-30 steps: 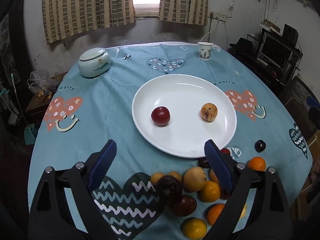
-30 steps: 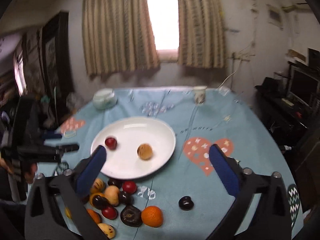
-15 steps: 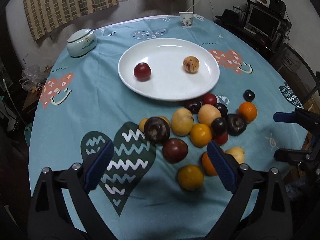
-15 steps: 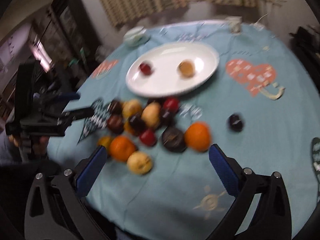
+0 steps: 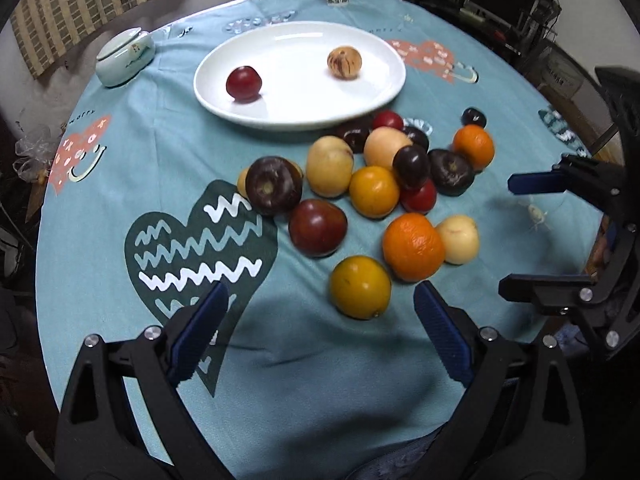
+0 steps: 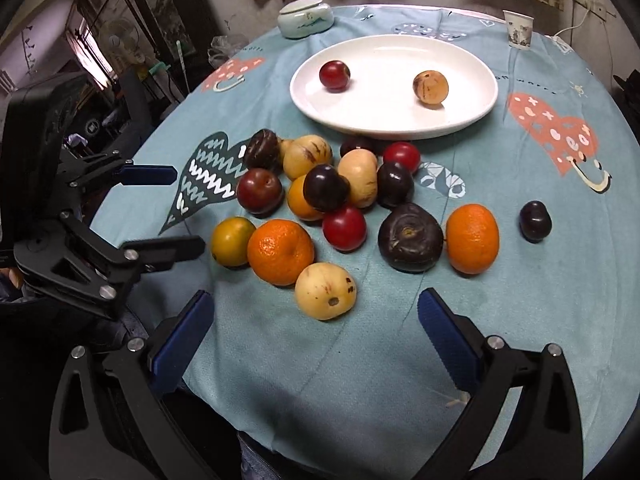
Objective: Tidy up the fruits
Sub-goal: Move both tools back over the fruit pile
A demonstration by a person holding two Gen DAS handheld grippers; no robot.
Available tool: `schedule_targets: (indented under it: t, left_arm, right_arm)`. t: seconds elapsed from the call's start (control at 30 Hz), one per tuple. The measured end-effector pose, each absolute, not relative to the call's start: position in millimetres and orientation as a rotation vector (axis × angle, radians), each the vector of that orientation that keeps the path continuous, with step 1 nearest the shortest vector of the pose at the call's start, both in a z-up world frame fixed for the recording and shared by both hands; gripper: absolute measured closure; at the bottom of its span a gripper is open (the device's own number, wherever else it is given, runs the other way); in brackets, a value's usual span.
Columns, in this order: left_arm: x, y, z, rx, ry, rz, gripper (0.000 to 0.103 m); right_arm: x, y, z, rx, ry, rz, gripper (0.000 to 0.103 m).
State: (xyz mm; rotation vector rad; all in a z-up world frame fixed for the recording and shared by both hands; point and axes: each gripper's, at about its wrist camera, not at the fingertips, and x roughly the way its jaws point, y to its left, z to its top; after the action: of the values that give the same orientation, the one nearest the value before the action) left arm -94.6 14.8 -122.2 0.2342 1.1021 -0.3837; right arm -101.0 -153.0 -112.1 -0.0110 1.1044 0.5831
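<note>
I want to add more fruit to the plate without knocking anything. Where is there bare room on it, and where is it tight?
The white plate is bare between the red plum and the tan fruit, and along its near half. It is tight just in front: the fruit pile crowds the near rim. The cloth around the lone dark plum is free.
</note>
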Motion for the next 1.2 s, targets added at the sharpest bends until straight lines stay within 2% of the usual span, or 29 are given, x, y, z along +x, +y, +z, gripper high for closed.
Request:
schedule_targets:
  t: [0.33, 0.63, 1.2]
  left_arm:
    - [-92.3, 3.1, -128.7, 0.267, 1.123, -0.388, 0.008]
    - [-90.5, 0.8, -128.4, 0.272, 1.120, -0.375, 0.008]
    - [-88.8, 0.8, -131.9, 0.264, 1.134, -0.364, 0.008]
  right_arm:
    - [-98.8, -145.8, -116.3, -0.024, 1.135, 0.575, 0.001]
    - [-100.9, -145.5, -108.1, -0.019, 1.070, 0.623, 0.001]
    - [-94.0, -154.6, -119.3, 0.020, 1.119, 0.585, 0.001]
